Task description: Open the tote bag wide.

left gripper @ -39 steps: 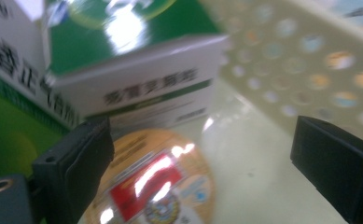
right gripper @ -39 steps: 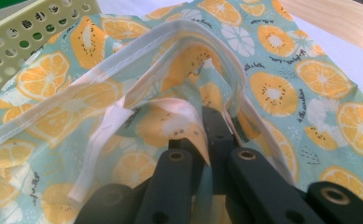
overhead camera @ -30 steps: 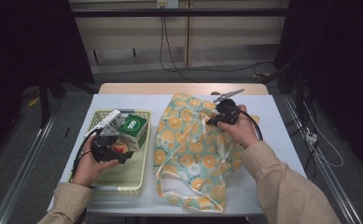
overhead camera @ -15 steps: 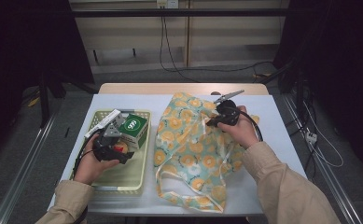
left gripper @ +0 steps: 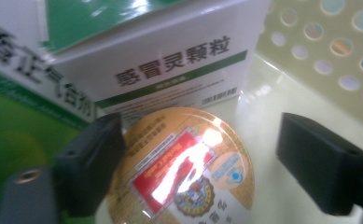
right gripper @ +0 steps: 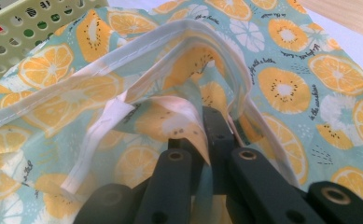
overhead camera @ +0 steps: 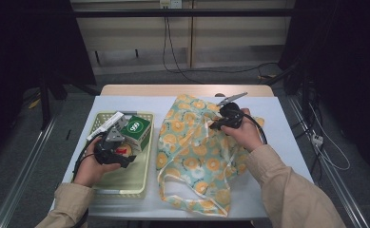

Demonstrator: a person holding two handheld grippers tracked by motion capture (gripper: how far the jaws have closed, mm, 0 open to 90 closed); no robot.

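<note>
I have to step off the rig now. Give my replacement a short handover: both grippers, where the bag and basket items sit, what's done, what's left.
Left gripper: open, jaws on either side of the round tin in the yellow basket, not closed on it.
Right gripper: shut on the white-edged rim of the orange-print bag, holding its mouth up on the table.
Green-and-white medicine box sits in the basket, just behind the tin.
Done: bag mouth held open. Nothing visibly in the bag.
Left, probably: close on the tin and move it into the bag, then the box.

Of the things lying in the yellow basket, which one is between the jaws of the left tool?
The round tin with the gold and red label. The open left tool straddles it, while the white and green boxes lie beyond the jaws.
</note>
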